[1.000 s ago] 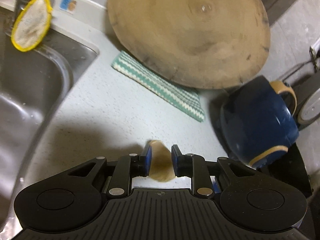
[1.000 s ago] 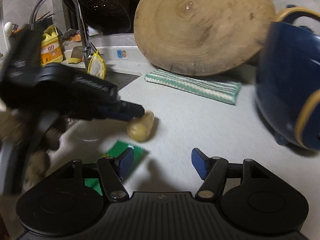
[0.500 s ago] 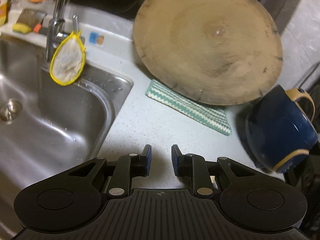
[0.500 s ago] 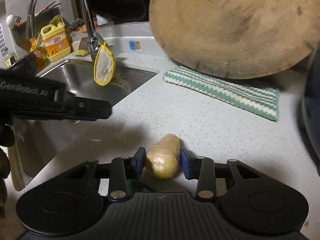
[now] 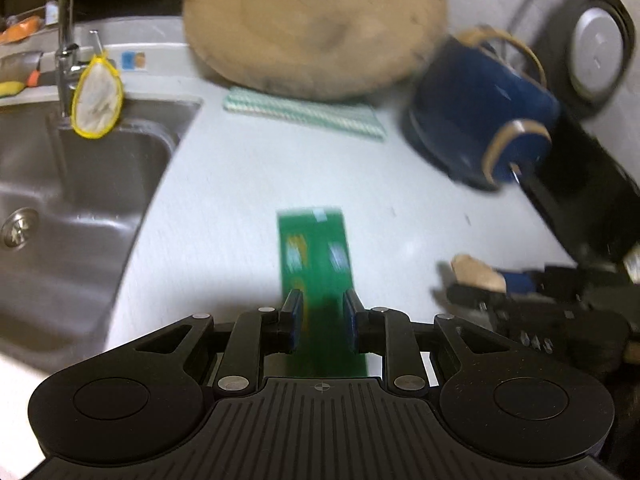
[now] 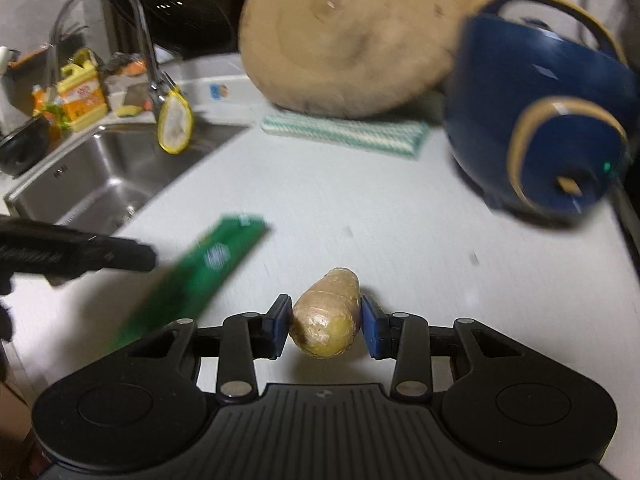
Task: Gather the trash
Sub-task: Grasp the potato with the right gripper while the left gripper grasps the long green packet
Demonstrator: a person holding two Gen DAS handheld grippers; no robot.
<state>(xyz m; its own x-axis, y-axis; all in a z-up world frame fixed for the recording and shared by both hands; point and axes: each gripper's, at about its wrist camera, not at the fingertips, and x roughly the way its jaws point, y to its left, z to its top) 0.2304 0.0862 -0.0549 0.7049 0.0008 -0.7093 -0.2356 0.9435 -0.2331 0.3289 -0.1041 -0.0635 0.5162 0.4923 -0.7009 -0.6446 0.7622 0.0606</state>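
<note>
A yellowish lump wrapped in clear film (image 6: 326, 316) sits between the blue pads of my right gripper (image 6: 325, 320), which is shut on it just above the white counter. In the left wrist view that lump (image 5: 476, 274) and the right gripper (image 5: 494, 286) show at the right edge. A flat green packet (image 5: 314, 256) lies on the counter, and my left gripper (image 5: 322, 312) hovers over its near end with a narrow gap between the jaws; the pads do not press on it. In the right wrist view the packet (image 6: 192, 276) is blurred, beside the left gripper (image 6: 132, 258).
A steel sink (image 5: 60, 208) with a faucet and a yellow-rimmed scrubber (image 5: 96, 100) is at the left. At the back, a round wooden board (image 5: 316, 28) leans over a striped cloth (image 5: 304, 114). A blue pot (image 5: 480, 120) and a black appliance (image 5: 592, 208) stand at the right.
The lump was between the left gripper's jaws, then left on the counter. The right gripper closed on it. The left gripper swung over the sink edge and now hangs over the green packet.
</note>
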